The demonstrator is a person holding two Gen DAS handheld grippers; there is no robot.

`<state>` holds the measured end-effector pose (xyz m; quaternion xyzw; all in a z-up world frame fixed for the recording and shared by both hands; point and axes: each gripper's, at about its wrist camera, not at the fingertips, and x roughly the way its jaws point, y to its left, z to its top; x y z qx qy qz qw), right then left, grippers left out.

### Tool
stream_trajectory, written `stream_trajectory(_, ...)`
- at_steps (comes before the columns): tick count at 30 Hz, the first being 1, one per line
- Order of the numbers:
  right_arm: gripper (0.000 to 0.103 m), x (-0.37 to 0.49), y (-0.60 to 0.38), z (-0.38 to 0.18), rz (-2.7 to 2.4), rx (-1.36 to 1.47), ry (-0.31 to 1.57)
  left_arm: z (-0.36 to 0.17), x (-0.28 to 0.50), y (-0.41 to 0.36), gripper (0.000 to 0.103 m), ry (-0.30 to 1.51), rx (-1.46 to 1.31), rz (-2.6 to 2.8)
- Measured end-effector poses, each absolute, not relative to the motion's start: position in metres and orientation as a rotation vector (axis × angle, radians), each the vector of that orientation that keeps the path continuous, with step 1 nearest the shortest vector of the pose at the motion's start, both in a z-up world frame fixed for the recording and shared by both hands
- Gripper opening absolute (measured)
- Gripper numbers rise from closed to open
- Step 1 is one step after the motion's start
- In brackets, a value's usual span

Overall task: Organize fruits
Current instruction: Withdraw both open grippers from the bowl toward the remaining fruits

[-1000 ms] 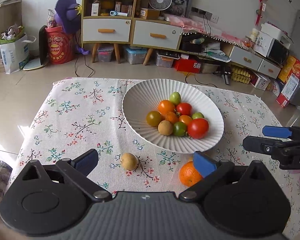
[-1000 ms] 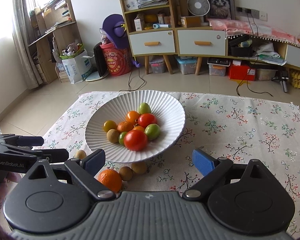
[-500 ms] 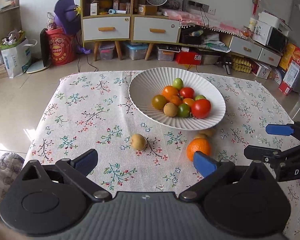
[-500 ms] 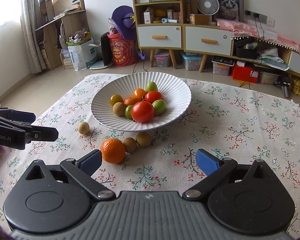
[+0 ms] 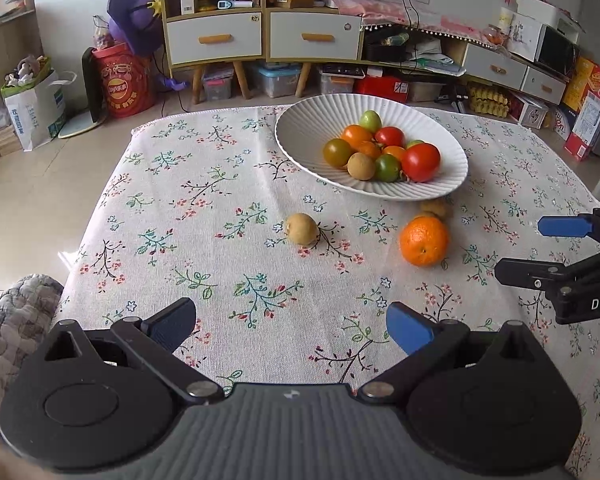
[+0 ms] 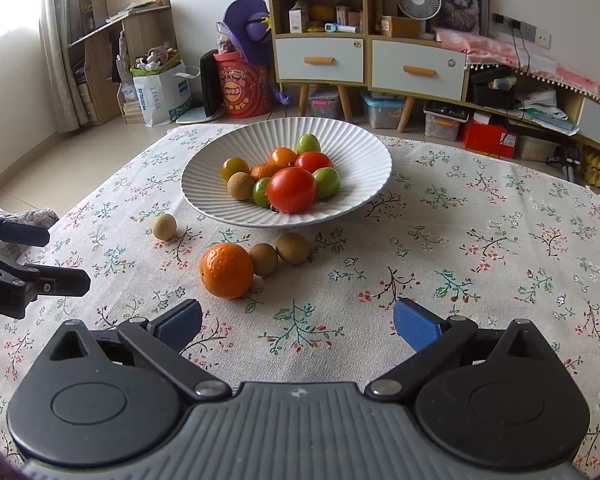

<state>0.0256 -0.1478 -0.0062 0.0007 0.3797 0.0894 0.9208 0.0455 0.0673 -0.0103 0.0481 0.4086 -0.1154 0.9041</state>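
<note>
So the white ribbed plate (image 6: pixel 364 184) sits on the floral tablecloth (image 6: pixel 480 264) with a pile of tomatoes and small fruit in it, the big red tomato (image 6: pixel 291 189) at the near edge, while an orange (image 6: pixel 226 270), two brown longans (image 6: pixel 278 254) touching in a row beside it, and one paler longan (image 6: pixel 164 226) off to the left are loose on the cloth in front of the plate. The right gripper (image 6: pixel 296 322) hangs over bare cloth near the orange with its jaws opening wide and nothing between them. The left gripper (image 5: pixel 290 322) is spread wide too, empty, over the cloth short of the lone longan.
</note>
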Motion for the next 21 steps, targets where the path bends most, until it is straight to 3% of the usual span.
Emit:
stream_trajectory(13,0.102,0.036,-0.119,-0.028,0.195,-0.078,0.832,-0.046,0.038,0.087,0.102,0.913,0.156,-0.221)
stream_trajectory(21,0.103,0.031,-0.112,-0.04,0.232,-0.111,0.777,-0.057,0.03,0.096,0.102,0.78,0.128,-0.26)
